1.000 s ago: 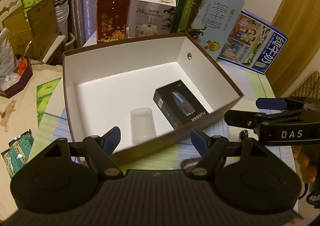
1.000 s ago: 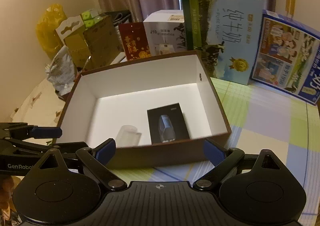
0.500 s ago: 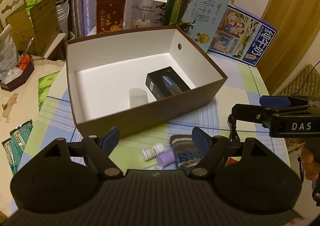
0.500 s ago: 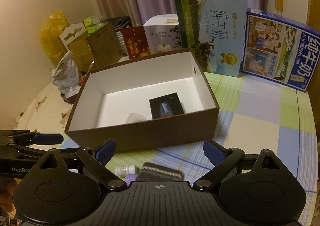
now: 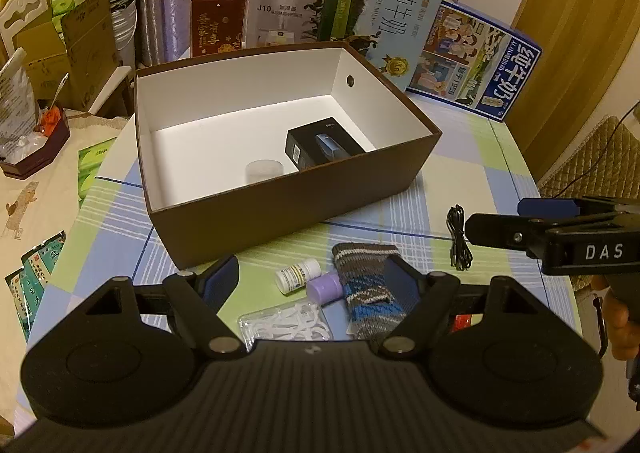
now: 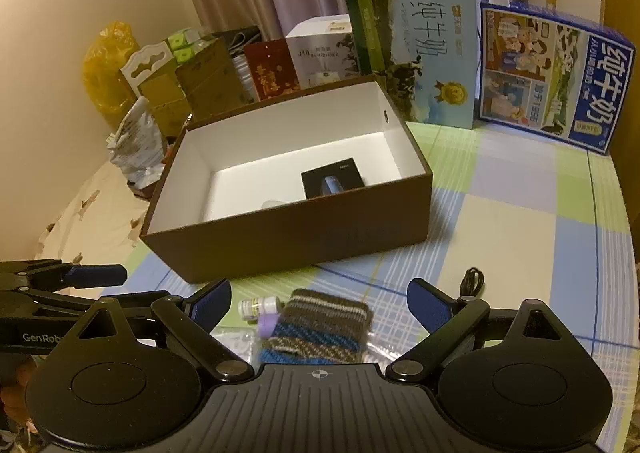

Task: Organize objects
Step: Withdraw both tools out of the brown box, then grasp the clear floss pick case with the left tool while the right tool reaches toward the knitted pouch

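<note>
Pulling back from the brown box (image 5: 288,209): a second ago both wrist views were filled by its white interior; now the near wall sits ahead of the fingertips and the table strip in front of it has come into view.

Left gripper (image 5: 312,281): fingers spread wide, nothing between them. Right gripper (image 6: 320,303): likewise spread and empty.

Already in the box, beyond both sets of fingers: black carton (image 5: 322,147) toward the right wall, frosted clear cup (image 5: 264,173) just left of it. Unchanged over the last second.

Newly exposed, loose on the checked tablecloth (image 6: 520,237):
- white pill bottle (image 5: 298,276), lying on its side, between the left fingers
- small lilac container (image 5: 325,288), touching the bottle's right
- striped knit pouch (image 6: 320,327), centred between the right fingers
- clear packet of white floss picks (image 5: 286,323), nearest the left gripper body
- black coiled cable (image 5: 458,241), outside the left gripper's right finger

Judgement: two items stowed, at least five outstanding. Retreat reads as set-up for the next pick; pouch is the best-aligned target for the right gripper.
</note>
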